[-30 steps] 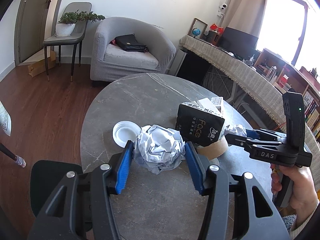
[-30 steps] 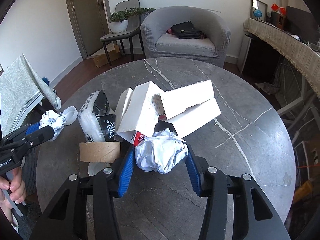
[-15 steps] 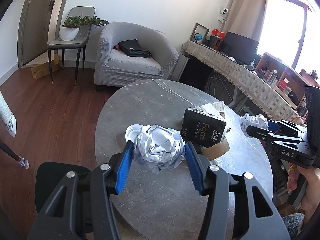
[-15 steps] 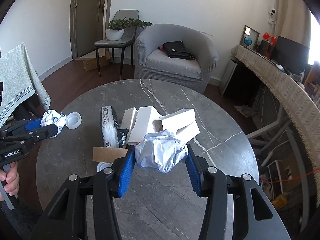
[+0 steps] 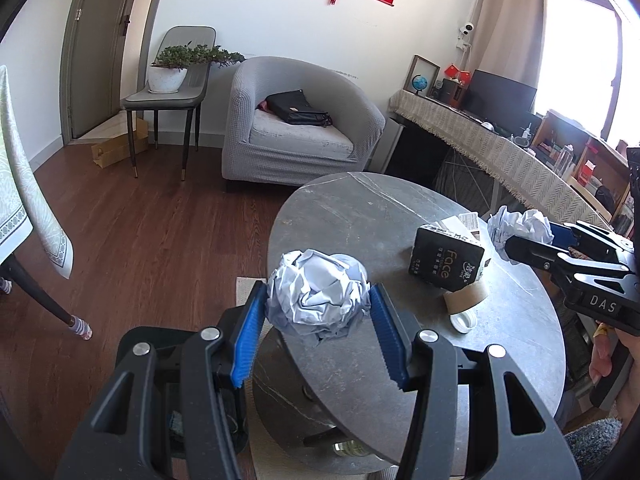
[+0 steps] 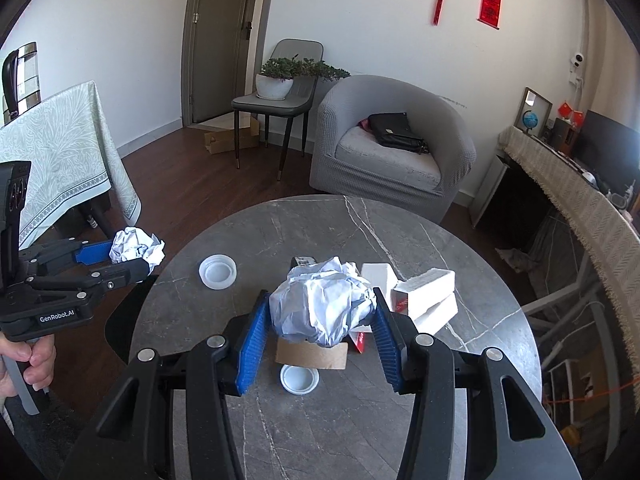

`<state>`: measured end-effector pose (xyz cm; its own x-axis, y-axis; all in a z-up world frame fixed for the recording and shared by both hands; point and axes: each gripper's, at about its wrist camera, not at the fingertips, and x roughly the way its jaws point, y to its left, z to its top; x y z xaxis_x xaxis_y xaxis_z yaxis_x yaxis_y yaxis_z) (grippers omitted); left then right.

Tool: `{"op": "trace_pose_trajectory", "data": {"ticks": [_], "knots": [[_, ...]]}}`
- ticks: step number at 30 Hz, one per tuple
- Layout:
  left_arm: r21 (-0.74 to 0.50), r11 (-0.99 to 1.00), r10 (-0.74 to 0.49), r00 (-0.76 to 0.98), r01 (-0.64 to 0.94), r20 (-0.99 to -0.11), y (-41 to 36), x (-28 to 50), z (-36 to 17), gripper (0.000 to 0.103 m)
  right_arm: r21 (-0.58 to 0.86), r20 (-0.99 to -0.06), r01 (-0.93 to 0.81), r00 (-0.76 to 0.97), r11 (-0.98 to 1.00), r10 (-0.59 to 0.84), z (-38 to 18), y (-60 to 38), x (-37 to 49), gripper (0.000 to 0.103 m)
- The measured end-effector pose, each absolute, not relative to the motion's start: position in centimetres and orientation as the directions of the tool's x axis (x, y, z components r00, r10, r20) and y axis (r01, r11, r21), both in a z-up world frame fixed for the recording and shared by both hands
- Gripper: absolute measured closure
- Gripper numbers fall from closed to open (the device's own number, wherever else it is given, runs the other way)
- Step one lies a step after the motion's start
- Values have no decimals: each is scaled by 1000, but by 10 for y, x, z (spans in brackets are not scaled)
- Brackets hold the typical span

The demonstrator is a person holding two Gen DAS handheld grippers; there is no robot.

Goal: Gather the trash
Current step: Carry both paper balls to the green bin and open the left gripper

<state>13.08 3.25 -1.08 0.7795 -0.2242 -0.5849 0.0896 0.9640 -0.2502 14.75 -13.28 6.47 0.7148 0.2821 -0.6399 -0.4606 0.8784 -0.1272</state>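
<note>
Where it faces us, the black pack [image 5: 446, 258] reads "face".

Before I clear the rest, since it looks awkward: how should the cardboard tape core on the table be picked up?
The cardboard tape core is a hollow ring lying on its side beside a white cap. Probably come from above with a hand-held gripper, one finger inside the hole, pinching the thin wall.
</note>
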Motion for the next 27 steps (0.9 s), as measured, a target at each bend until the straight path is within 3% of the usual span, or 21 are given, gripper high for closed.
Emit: {"op": "trace_pose_trajectory", "data": {"ticks": [15,27], "knots": [[-191,976,-62,716,-101,-695,125,118,-51,48,-17,-661,-642,583,767,473,55,-38,141,53],[-174,969,-27,627,-175,-779,172,119,-96,48,65,-681,-712,480,699,552,40,15,138,53]]}}
